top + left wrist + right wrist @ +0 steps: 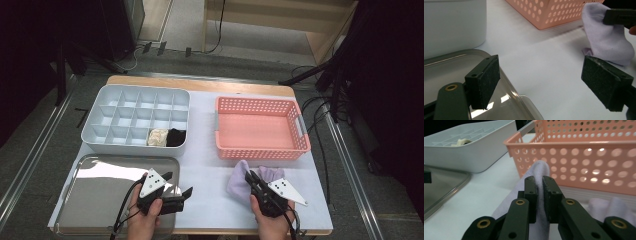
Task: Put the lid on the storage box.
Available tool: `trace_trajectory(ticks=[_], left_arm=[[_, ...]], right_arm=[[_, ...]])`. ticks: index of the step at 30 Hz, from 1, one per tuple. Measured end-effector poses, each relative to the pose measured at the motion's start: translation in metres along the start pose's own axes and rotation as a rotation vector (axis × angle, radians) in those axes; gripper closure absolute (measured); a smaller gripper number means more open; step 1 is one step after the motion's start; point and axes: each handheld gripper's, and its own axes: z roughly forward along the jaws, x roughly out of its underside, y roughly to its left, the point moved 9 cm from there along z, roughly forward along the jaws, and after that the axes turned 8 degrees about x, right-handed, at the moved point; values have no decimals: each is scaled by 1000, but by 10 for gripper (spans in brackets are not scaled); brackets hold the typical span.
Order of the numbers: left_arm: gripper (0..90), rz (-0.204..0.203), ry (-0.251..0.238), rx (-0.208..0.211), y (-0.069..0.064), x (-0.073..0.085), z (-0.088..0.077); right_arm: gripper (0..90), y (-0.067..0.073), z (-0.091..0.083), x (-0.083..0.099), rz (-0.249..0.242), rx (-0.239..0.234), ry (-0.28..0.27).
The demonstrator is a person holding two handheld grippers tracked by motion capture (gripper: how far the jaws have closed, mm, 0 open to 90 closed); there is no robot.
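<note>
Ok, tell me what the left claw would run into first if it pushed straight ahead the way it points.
Probably the lavender cloth pinched in the right claw. The left claw stands open over the tray edge, with bare white table between; depth is hard to judge.

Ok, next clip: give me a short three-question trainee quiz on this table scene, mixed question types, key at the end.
1. True or false: the right gripper is clamped on the lilac cloth.
2. Which compartments of the white divider box are filled? A) two in the near row B) two in the far row C) none
3. What lies under the open left gripper?

Key:
1. True; its jaws pinch a fold of the cloth in front of the pink basket.
2. A; a cream item and a black item.
3. The edge of the metal tray.
</note>
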Motion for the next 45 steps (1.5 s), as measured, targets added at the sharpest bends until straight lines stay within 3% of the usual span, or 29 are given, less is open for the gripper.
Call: trace_trajectory(ticks=[7,9,12,14,16,18,20,23,25,26,28,30,34,37,39,41,43,45], left_arm=[[164,0,0,5,-3,0,3],[163,1,0,8,-4,0,3],[163,7,6,4,-4,1,3],[163,6,4,7,-4,0,3],[163,5,-3,8,-4,0,2],[163,2,-1,11,-4,0,1],[163,1,-3,13,-4,0,1],[163,1,-5,10,-5,-1,1],[164,5,-6,13,-5,-1,2],[164,4,-4,13,-5,-1,2],[163,5,0,13,-5,-1,3],[163,8,2,16,-6,0,4],[163,9,3,16,-6,0,5],[163,7,6,19,-6,1,4],[164,4,5,17,-6,1,4],[163,7,5,16,-6,1,4],[163,9,5,17,-6,1,3],[164,9,5,17,-6,1,3]], right_arm=[[840,4,-11,-12,37,-26,-54],[836,15,-13,-10,34,-55,-51],[811,41,-15,4,7,-124,-1],[730,59,-16,12,-5,-192,35],[650,70,-22,11,-26,-248,16],[621,70,-30,4,-24,-263,-10],[622,57,-34,-4,1,-233,-29],[634,28,-33,-4,1,-149,-24],[637,11,-29,3,-17,-95,7],[627,7,-26,8,-11,-92,38],[602,4,-18,20,-8,-109,120],[578,5,-11,31,-39,-102,178],[581,11,0,46,-100,-96,261],[658,14,3,50,-152,-84,293],[772,14,3,51,-190,-54,287],[855,16,3,51,-199,-66,291],[870,15,4,49,-192,-64,282],[873,10,6,44,-151,-47,260]])
